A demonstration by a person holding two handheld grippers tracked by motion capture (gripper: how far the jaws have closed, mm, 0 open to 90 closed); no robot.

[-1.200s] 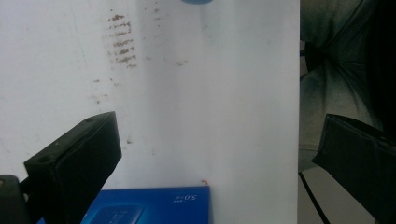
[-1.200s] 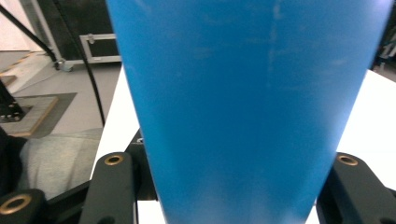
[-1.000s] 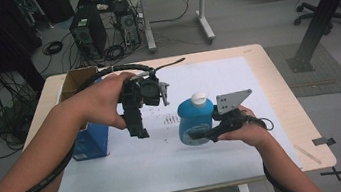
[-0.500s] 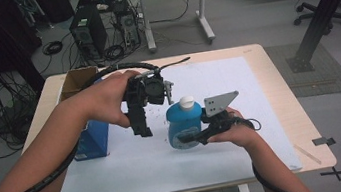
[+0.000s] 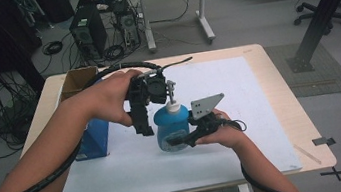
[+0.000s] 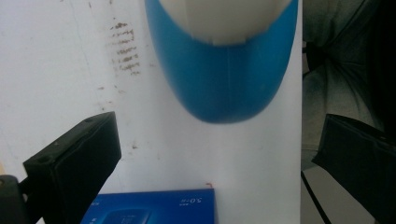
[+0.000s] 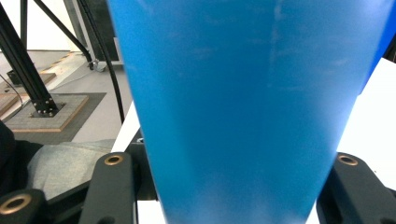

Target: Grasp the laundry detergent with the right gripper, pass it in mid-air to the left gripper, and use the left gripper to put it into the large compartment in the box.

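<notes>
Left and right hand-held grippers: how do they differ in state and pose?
The right hand-held gripper is shut on the blue bottle; the left hand-held gripper is open and holds nothing. The right lies level at the bottle's side; the left points down beside its white cap. Both have black jaws.

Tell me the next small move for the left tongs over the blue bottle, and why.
Probably ease the left tongs down and across onto the white cap of the blue bottle. Their jaws stand open and empty, beside and above the cap, while the right tongs clamp the bottle's body upright on the white sheet, so the cap looks ready to be gripped.
</notes>
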